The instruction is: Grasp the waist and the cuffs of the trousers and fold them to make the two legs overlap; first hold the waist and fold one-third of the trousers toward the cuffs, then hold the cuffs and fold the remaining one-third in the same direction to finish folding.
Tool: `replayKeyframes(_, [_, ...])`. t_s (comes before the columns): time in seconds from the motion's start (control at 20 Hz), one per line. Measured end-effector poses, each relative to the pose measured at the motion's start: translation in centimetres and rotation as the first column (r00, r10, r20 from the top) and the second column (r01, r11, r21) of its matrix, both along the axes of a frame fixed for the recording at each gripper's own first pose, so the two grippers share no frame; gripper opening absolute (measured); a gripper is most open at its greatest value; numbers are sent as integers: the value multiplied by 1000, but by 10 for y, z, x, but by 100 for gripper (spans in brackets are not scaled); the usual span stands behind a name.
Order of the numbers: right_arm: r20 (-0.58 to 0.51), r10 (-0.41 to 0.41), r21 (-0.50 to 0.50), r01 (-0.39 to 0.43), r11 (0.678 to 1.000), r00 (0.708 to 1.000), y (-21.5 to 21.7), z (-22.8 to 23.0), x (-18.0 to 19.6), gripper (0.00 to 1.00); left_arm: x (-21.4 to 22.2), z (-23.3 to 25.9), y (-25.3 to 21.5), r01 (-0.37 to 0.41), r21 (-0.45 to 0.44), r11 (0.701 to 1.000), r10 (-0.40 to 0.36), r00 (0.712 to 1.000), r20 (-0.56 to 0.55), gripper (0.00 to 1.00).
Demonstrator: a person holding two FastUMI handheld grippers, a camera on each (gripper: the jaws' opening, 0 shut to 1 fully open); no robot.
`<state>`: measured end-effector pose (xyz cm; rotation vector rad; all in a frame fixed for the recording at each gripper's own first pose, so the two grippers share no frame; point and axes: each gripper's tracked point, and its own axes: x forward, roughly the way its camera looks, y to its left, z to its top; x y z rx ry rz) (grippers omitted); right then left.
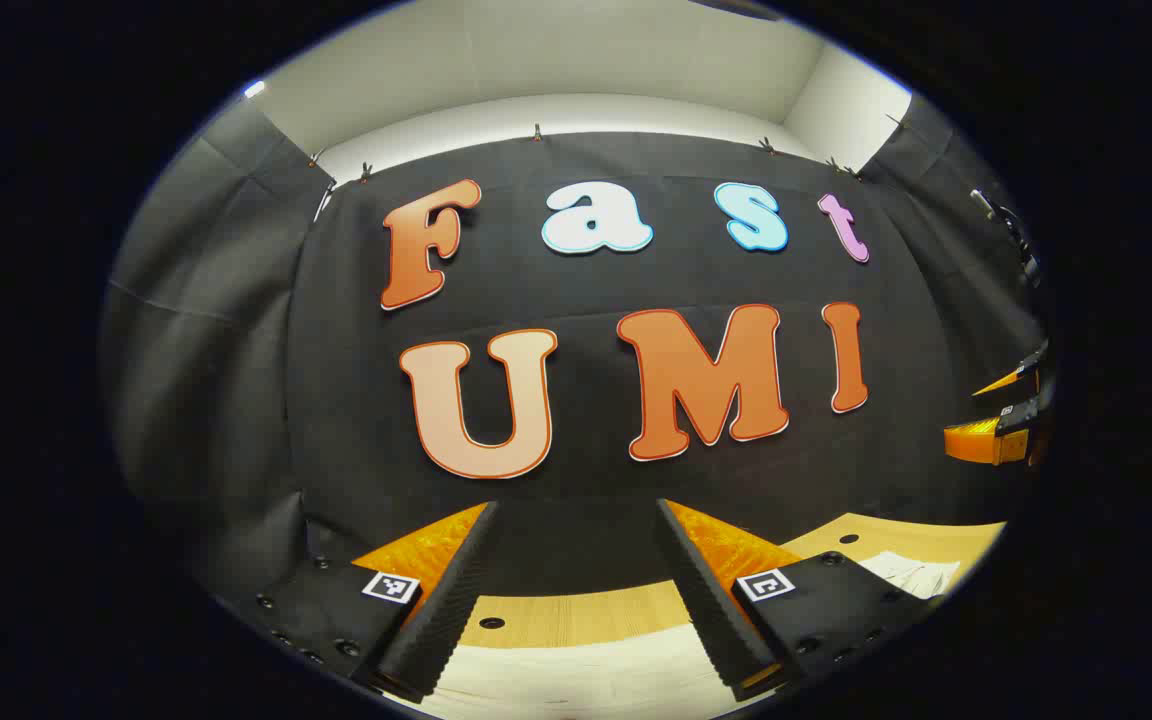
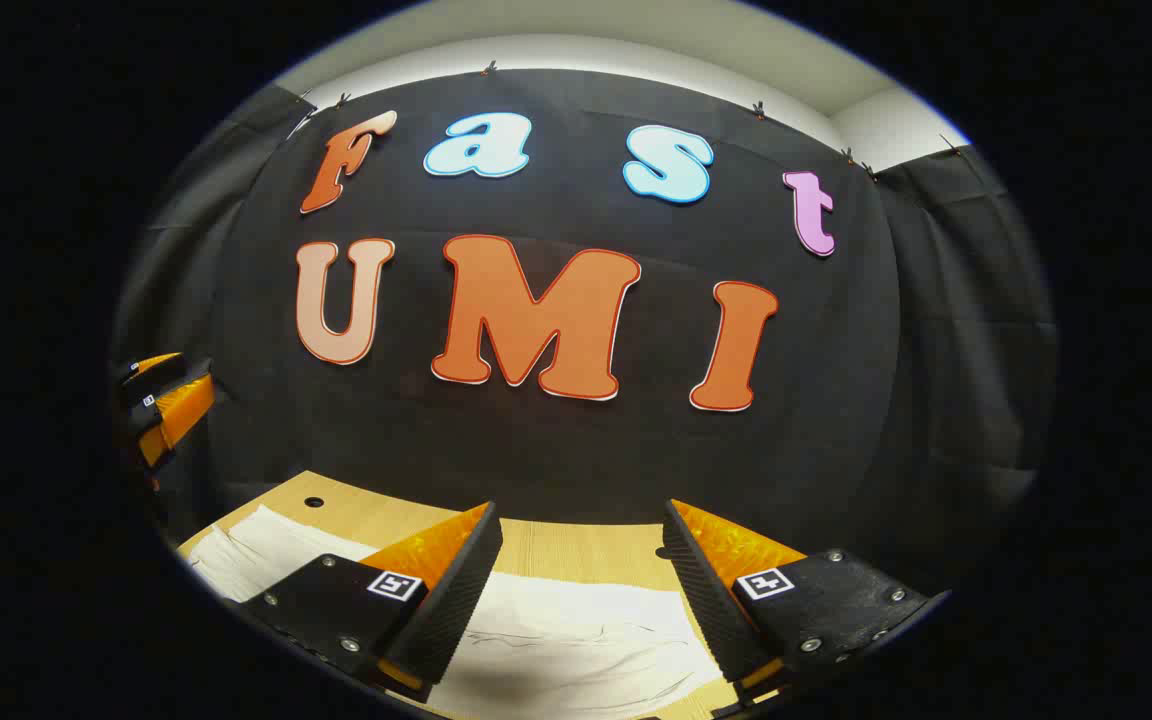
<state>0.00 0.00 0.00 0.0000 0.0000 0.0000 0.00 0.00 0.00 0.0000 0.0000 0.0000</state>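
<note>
Left tool (image 1: 576,590) spread apart, empty, raised above pale trousers (image 1: 576,680) lying flat on wooden bench (image 1: 556,615). Right tool (image 2: 576,590) likewise apart, empty, over trousers (image 2: 576,640) spread on bench (image 2: 576,550). Black cloth wall (image 2: 576,440) beyond. Opposite tool near the edge of each view

Wood table (image 2: 576,550) w/ white trousers (image 2: 576,640) flat

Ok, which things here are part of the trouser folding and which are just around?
Part of the job:
- white trousers, lying on the table
- left gripper, jaws open
- right gripper, jaws open

Just around:
- wooden table
- black booth wall
</note>
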Motion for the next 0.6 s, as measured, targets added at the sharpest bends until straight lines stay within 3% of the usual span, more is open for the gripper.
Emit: replayKeyframes(0.6, [-3,-18,-8,18,1000,1000,-8,-3,0,98,7,-2,8,-21,-4,1000,21,1000,1,100])
